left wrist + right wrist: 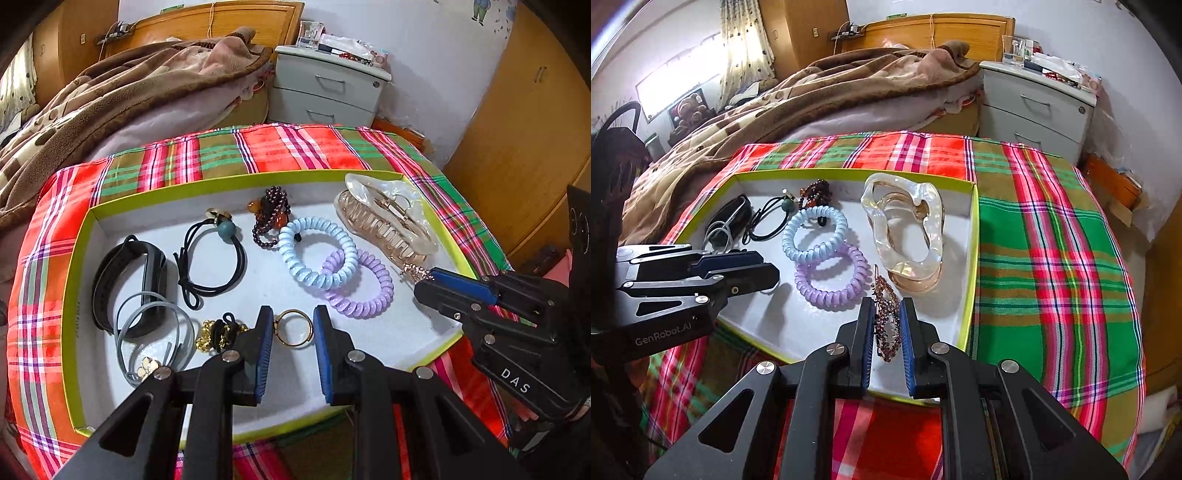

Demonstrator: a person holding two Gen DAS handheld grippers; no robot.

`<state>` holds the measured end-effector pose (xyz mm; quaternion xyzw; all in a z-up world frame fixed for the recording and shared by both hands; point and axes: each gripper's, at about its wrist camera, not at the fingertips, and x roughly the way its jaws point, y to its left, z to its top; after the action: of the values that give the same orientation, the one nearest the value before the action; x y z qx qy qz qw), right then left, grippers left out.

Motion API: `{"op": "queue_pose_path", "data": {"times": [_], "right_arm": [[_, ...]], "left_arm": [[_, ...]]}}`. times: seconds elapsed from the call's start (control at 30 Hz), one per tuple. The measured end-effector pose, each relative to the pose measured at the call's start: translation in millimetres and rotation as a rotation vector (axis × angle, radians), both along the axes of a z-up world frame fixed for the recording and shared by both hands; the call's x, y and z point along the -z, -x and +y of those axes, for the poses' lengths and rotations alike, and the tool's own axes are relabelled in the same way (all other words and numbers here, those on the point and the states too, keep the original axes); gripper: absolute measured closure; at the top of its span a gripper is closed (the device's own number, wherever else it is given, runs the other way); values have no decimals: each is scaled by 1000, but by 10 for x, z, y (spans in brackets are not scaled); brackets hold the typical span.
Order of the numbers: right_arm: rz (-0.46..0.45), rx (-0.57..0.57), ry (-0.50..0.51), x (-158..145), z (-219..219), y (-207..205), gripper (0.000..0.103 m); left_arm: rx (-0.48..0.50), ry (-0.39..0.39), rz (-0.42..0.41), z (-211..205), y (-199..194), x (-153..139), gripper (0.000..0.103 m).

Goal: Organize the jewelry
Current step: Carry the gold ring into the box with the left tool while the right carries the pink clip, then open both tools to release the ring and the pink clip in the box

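Both grippers we hold over the tray [79, 258]: right gripper [886, 328] pinching the beaded hair clip [885, 325], left gripper [293, 328] spread around the gold ring [293, 328], nearly everything already inside.

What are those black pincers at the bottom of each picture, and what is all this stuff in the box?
They are hand-held grippers, one in each of a person's hands, each carrying a camera that looks along its two fingers. One picture comes from the left gripper, the other from the right gripper.

On a plaid cloth sits a shallow box with hair ties, a blue coil tie, a purple coil tie, a bead bracelet and a clear claw clip.

The left jaws bracket a gold ring; the right ones close on a sparkly hair clip.
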<state>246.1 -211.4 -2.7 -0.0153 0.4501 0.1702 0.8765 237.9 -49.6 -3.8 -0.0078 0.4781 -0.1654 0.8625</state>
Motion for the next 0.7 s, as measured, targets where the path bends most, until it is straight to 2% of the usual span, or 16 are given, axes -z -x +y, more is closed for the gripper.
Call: {"op": "queue_pose_path", "data": {"times": [0.7], "right_arm": [[15, -3, -3, 27, 34, -32, 88]], "left_arm": [[-4, -3, 4, -9, -20, -4, 78]]}}
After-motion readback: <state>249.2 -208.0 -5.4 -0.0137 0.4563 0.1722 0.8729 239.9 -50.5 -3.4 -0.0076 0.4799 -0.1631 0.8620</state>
